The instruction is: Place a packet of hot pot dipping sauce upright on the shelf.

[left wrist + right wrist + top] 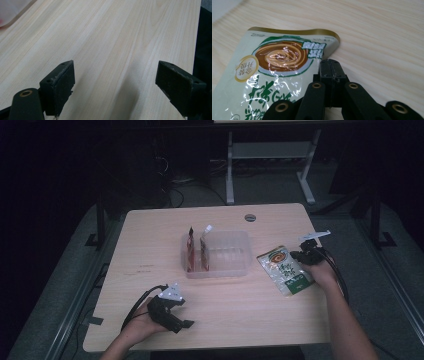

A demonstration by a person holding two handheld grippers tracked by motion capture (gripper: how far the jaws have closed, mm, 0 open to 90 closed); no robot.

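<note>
On bench, right side: green food pouch [286, 270] lies flat, just right of clear plastic bin [235, 262].
Right gripper [330, 65]: jaws clenched together at pouch's edge; whether film is pinched, cannot tell.
Left gripper [115, 82]: jaws released, wide apart over bare wood, holding nothing.
Bin: two sachets [197, 251] upright inside.
Risk: glossy pouch likely slips or droops if lifted by a thin edge pinch.

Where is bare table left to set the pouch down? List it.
Bare: the wide strip left of the bin, and the front between the left tool and the pouch. Crowded: the right edge, with pouch and right tool.
</note>
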